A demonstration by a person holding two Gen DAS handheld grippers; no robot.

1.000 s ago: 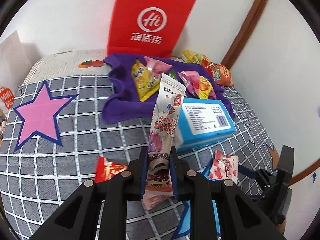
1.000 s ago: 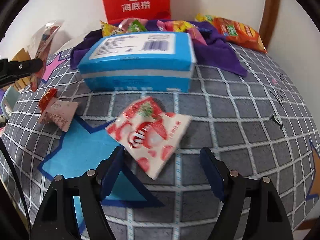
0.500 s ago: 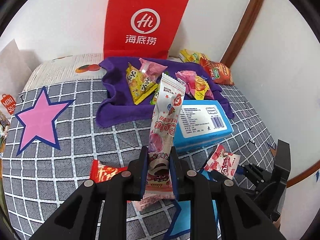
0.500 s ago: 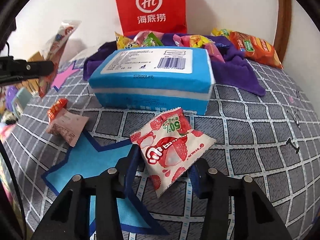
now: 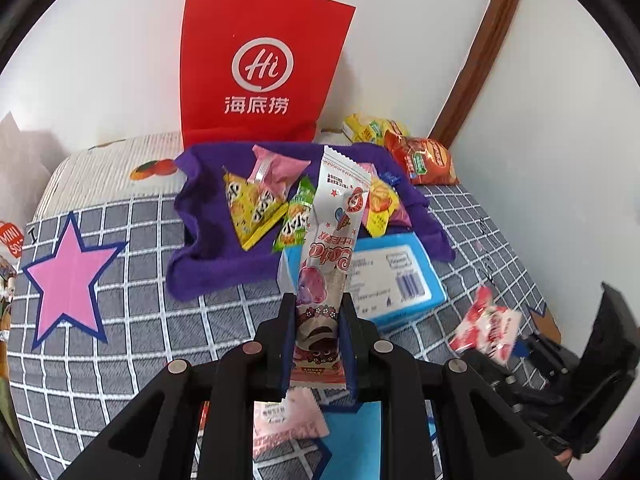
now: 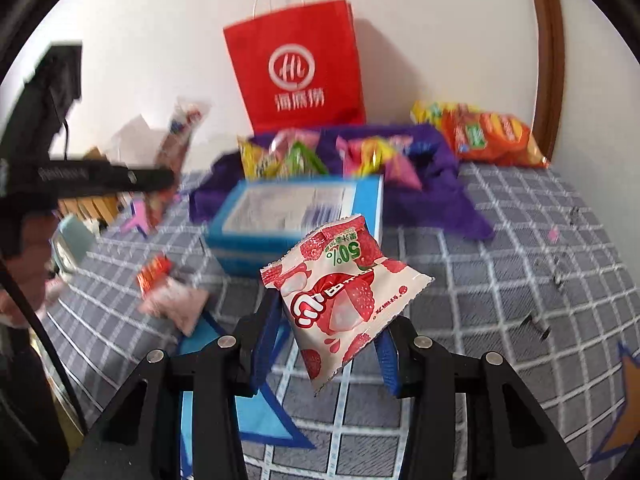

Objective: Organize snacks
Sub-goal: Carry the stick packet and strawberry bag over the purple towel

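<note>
My left gripper [image 5: 318, 344] is shut on a long pink and white snack packet [image 5: 328, 264], held upright above the checked cover. My right gripper [image 6: 328, 340] is shut on a white strawberry packet [image 6: 340, 292] and holds it lifted off the cover; it also shows in the left wrist view [image 5: 486, 330]. A purple cloth [image 5: 208, 256] at the back holds several snack packets, among them a yellow one [image 5: 252, 208] and a pink one [image 5: 272, 170]. The left gripper with its packet shows blurred at the left of the right wrist view [image 6: 160, 178].
A blue box [image 5: 400, 280] lies in front of the cloth. A red paper bag [image 5: 256, 76] stands against the wall. Orange and yellow chip bags [image 5: 424, 160] lie at the back right. A pink packet [image 6: 176, 308] and a small red one [image 6: 154, 274] lie on the cover.
My right gripper closed on the strawberry packet and lifted it off the cover. My left gripper rose and drew back with its long packet.
</note>
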